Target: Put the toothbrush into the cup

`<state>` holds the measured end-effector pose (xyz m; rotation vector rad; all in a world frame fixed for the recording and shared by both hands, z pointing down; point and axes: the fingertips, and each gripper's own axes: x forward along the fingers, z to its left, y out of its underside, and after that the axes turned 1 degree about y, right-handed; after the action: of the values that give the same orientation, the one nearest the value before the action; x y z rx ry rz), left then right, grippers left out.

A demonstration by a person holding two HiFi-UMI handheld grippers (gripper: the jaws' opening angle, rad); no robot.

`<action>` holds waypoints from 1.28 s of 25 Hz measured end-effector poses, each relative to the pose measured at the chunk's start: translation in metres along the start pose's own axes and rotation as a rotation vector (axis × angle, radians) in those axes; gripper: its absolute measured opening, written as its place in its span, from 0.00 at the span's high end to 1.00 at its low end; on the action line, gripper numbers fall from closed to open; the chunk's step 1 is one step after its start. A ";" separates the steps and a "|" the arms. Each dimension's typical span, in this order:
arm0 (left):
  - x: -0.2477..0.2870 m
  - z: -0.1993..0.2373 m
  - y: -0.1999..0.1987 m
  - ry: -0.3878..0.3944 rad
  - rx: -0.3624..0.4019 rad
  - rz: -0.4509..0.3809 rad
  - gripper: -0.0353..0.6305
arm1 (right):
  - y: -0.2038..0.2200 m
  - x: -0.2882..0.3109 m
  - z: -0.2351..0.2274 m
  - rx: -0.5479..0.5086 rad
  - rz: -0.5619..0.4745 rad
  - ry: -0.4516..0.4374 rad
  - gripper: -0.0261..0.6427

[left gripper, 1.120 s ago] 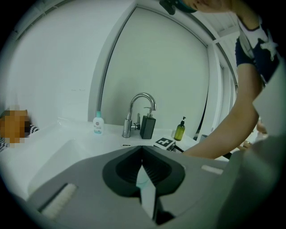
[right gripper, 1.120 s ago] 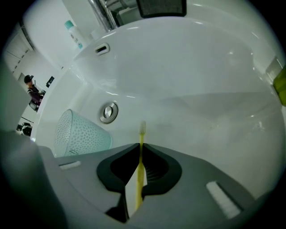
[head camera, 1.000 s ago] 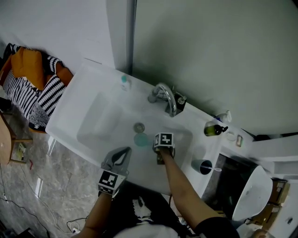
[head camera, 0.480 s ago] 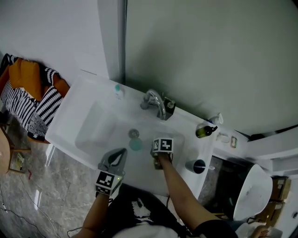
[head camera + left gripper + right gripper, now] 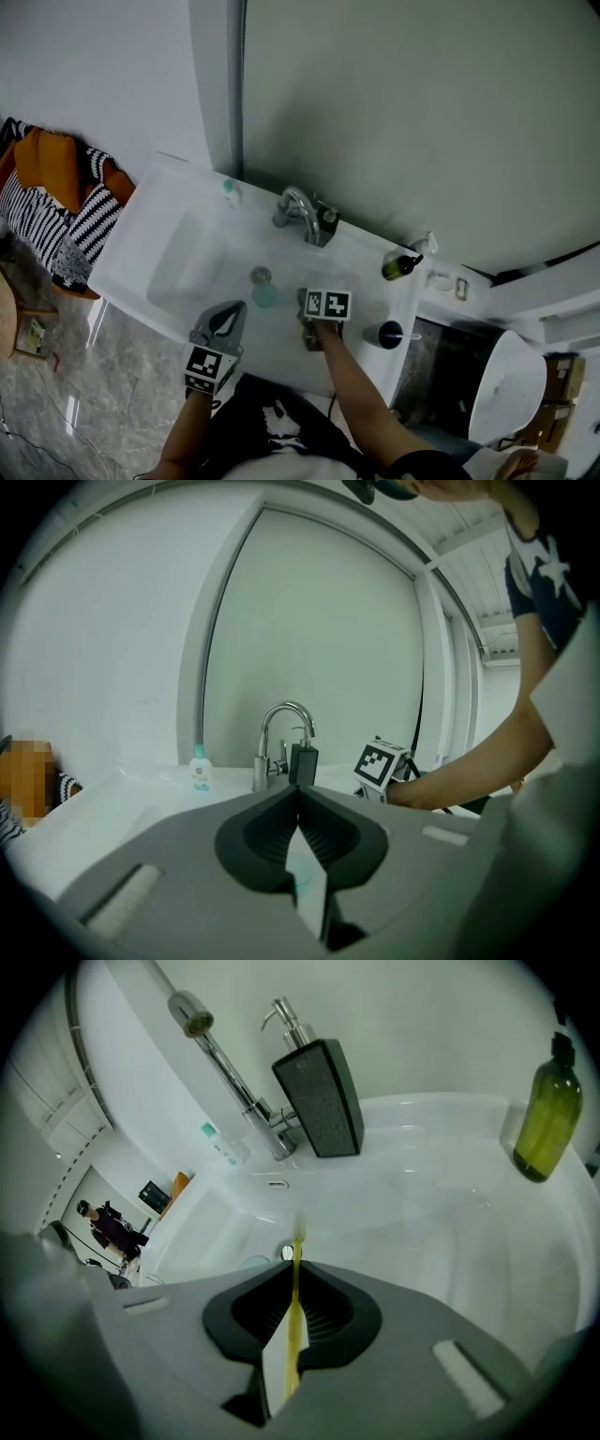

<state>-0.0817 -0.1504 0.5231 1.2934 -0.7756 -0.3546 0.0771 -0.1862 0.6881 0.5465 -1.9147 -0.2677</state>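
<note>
Right gripper (image 5: 294,1266) is clamped on toothbrush (image 5: 292,1349), held above basin (image 5: 422,1213). Left gripper (image 5: 299,789) is closed and empty. Cup (image 5: 385,334) stands right of the right gripper; insertion not yet done

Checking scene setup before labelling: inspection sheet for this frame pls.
surface: white sink, faucet at the back.
job's things: toothbrush, yellow, held in the right gripper; cup, dark, on the sink's right end, a white stick in it.
clutter: soap dispenser, green bottle, small bottle; round teal thing by the drain, can't tell what.
grippers: left gripper shut, empty; right gripper shut on toothbrush, over the basin.
cables: nothing seen on the sink.
surroundings: clothes left of the sink, toilet to the right.
</note>
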 end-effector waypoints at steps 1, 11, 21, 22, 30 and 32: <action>0.000 -0.001 -0.002 0.000 0.004 -0.002 0.95 | -0.001 -0.005 0.002 -0.002 -0.010 -0.008 0.93; -0.008 -0.005 -0.011 -0.009 0.026 -0.022 0.95 | -0.017 -0.067 0.034 -0.053 -0.205 -0.099 0.93; -0.012 -0.017 -0.007 -0.011 0.040 -0.011 0.95 | -0.025 -0.122 0.079 -0.213 -0.405 -0.217 0.93; -0.013 -0.018 -0.007 -0.010 0.044 -0.011 0.95 | -0.026 -0.127 0.081 -0.226 -0.428 -0.221 0.93; -0.017 -0.020 -0.002 -0.022 0.062 0.001 0.95 | -0.038 -0.156 0.093 -0.282 -0.604 -0.262 0.93; -0.017 -0.020 -0.003 -0.026 0.067 0.002 0.95 | -0.041 -0.157 0.096 -0.294 -0.619 -0.276 0.93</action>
<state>-0.0790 -0.1261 0.5138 1.3529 -0.8165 -0.3474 0.0497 -0.1514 0.5045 0.9272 -1.8716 -1.0512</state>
